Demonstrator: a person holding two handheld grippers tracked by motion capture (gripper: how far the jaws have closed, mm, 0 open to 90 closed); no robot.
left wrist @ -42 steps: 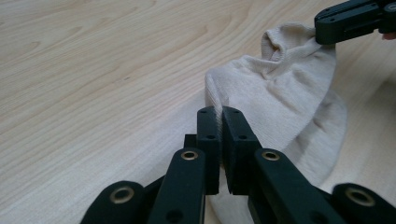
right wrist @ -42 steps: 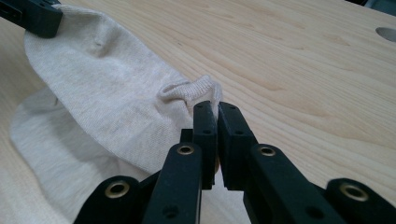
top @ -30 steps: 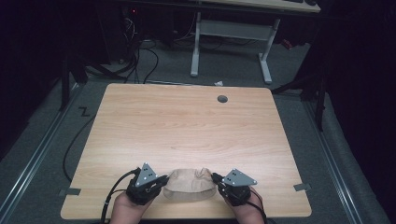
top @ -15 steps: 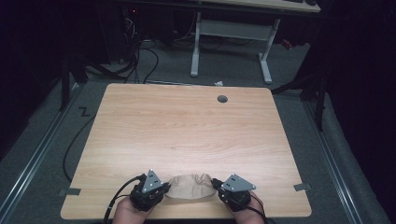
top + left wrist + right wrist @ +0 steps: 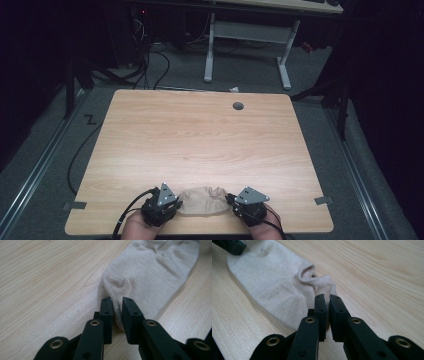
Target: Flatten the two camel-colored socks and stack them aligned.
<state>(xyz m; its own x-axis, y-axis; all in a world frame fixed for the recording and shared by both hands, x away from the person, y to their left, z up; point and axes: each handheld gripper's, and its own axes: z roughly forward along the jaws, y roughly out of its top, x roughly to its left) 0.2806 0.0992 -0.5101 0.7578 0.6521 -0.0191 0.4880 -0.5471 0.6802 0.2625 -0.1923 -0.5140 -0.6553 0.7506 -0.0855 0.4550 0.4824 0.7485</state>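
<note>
A beige sock lies flat on the wooden table, close to its front edge. My left gripper is at the sock's left end. In the left gripper view its jaws have just been opening, and the sock's toe sits loosely in the gap of the left gripper. My right gripper is at the sock's right end. In the right gripper view the right gripper has eased open slightly but still pinches the sock's cuff in a very narrow gap.
A round cable hole sits near the table's far edge. Grey tape marks flank the front corners. Behind the table stand white desk legs and floor cables. The surroundings are dark.
Both grippers and the sock have shifted slightly toward the front edge. The sock now looks flatter and narrower than a second ago.
</note>
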